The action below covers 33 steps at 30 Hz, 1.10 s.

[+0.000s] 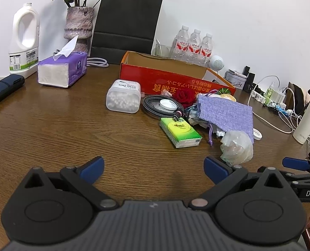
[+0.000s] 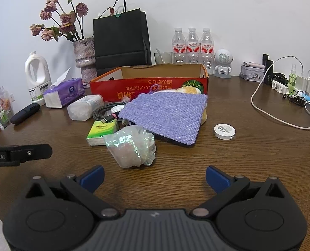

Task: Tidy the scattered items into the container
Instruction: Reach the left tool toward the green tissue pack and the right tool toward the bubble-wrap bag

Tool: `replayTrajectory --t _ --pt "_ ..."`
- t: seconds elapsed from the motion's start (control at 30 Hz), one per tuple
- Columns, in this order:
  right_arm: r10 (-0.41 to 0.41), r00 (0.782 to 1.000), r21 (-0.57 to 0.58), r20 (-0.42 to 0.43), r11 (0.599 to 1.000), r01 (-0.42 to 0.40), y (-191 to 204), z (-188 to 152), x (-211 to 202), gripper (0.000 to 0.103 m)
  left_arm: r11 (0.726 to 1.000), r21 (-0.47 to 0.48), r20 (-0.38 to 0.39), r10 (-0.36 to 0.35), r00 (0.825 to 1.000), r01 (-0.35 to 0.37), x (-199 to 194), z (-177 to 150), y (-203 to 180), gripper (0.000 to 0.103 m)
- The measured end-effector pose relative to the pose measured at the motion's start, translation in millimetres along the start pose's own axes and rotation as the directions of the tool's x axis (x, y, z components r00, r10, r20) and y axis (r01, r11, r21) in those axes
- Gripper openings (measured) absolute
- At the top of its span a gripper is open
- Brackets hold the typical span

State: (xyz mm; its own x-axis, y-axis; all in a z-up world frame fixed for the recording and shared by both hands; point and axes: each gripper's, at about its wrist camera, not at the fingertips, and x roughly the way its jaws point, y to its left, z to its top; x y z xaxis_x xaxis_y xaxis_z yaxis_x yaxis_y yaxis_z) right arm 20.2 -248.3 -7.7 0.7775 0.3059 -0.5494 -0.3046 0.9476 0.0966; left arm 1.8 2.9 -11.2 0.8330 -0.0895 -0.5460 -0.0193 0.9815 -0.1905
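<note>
A red cardboard box (image 1: 176,79) (image 2: 150,83) stands open at the back of the wooden table. In front of it lie scattered items: a clear cotton-swab tub (image 1: 123,99) (image 2: 82,107), a coiled braided cable (image 1: 161,105) (image 2: 106,110), a green tissue pack (image 1: 180,132) (image 2: 99,131), a purple woven pouch (image 1: 226,112) (image 2: 165,116), a crumpled clear plastic bag (image 1: 236,147) (image 2: 132,146), a red rose (image 1: 184,96) and a round white tin (image 2: 224,131). My left gripper (image 1: 154,170) and my right gripper (image 2: 154,177) both hover open and empty short of the pile.
A purple tissue pack (image 1: 62,71), white jug (image 1: 25,41), vase of dried roses (image 1: 78,24), black paper bag (image 1: 125,23) and three water bottles (image 2: 192,46) line the back wall. Chargers and cables (image 2: 291,96) crowd the right side. A dark case (image 1: 4,91) lies far left.
</note>
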Motion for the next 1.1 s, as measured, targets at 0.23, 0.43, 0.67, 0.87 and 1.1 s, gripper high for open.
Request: replayTrajectory --t 0.23,0.43,0.67,0.87,1.1 --pt "0.002 1.0 -0.003 -0.004 1.0 -0.002 1.4 -0.8 1.5 0.103 1.0 -0.002 0.0 0.003 1.0 -0.003 0.3 -0.8 0.5 0.103" --pt "0.006 1.0 -0.009 -0.007 1.0 -0.006 3.7 -1.2 2.2 0.103 1.0 -0.006 -0.002 0.006 1.0 -0.006 0.2 -1.0 1.7 0.103" --pt "0.007 1.0 -0.011 -0.012 1.0 -0.008 4.1 -0.6 3.0 0.103 1.0 -0.008 -0.005 0.005 1.0 -0.005 0.2 -1.0 3.5 0.103" --pt "0.018 1.0 -0.024 -0.015 1.0 -0.019 6.3 0.5 7.4 0.103 1.0 -0.013 -0.008 0.009 1.0 -0.009 1.8 -2.0 4.8 0.103" --pt "0.05 0.999 -0.055 0.008 0.997 -0.049 20.0 10.0 31.1 0.102 1.0 -0.008 -0.023 0.023 0.999 -0.023 13.5 1.6 3.8 0.103"
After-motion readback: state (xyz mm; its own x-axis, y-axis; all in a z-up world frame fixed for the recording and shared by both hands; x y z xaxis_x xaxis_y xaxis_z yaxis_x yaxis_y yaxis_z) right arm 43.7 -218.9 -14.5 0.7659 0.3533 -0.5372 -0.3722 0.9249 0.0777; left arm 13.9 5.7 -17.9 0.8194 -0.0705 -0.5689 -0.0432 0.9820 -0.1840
